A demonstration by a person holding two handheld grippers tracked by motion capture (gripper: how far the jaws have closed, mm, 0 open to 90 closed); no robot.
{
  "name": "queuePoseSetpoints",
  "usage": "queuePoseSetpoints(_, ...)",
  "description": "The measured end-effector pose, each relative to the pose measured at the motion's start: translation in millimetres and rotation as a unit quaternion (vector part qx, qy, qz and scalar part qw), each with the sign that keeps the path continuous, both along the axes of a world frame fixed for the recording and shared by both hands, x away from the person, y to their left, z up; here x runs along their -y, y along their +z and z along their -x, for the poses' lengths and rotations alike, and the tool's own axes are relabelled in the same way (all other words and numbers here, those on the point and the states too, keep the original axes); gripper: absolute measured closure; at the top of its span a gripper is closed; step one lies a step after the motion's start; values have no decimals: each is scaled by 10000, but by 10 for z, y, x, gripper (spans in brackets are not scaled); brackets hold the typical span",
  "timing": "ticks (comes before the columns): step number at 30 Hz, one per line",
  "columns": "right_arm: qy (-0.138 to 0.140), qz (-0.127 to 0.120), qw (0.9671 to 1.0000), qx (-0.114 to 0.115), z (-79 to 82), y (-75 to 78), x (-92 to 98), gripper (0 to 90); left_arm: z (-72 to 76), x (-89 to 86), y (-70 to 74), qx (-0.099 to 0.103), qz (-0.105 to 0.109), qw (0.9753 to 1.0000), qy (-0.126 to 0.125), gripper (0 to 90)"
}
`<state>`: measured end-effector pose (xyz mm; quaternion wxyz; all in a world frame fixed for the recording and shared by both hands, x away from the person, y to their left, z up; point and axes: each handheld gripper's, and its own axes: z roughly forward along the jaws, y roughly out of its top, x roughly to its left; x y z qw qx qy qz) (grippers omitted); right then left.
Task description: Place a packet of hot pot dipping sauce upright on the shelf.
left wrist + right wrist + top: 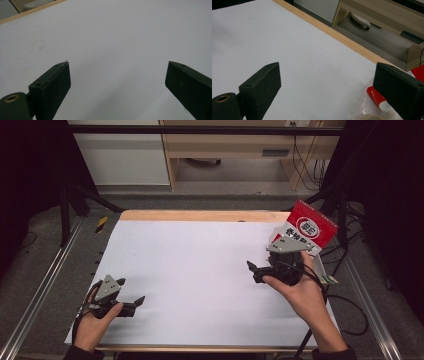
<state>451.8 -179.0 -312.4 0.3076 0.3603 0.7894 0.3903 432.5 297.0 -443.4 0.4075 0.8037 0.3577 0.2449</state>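
Observation:
A red-and-white packet (311, 227) with printed characters stands tilted at the table's right edge, just beyond my right hand. In the right gripper view its clear wrapping and red corner (375, 97) lie low on the right, beside the right jaw. My right gripper (252, 271) hovers open over the white sheet (200, 270), pointing left; its jaws (327, 66) stand wide apart with nothing between them. My left gripper (132, 290) rests near the sheet's front left corner, pointing right, and it is open (117, 67) and empty over bare white surface.
The wooden table edge (200, 215) runs along the far side, with a light wood shelf unit (230, 150) beyond it. Metal rails (45, 285) flank the table. Black stands and cables (350, 310) sit at the right.

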Motion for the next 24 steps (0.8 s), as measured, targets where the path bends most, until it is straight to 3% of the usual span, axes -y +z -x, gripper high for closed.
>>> queuePoseSetpoints(9,24,-103,9999,-52,144,-118,-59,84,1,-7,3,22,14,10000,27,58)
queuePoseSetpoints(17,34,-215,9998,-48,278,-312,-90,98,2,-2,4,47,9,10000,-7,57)
queuePoseSetpoints(24,-42,-247,9995,-188,331,-516,-99,68,0,-18,2,41,-11,10000,66,58)
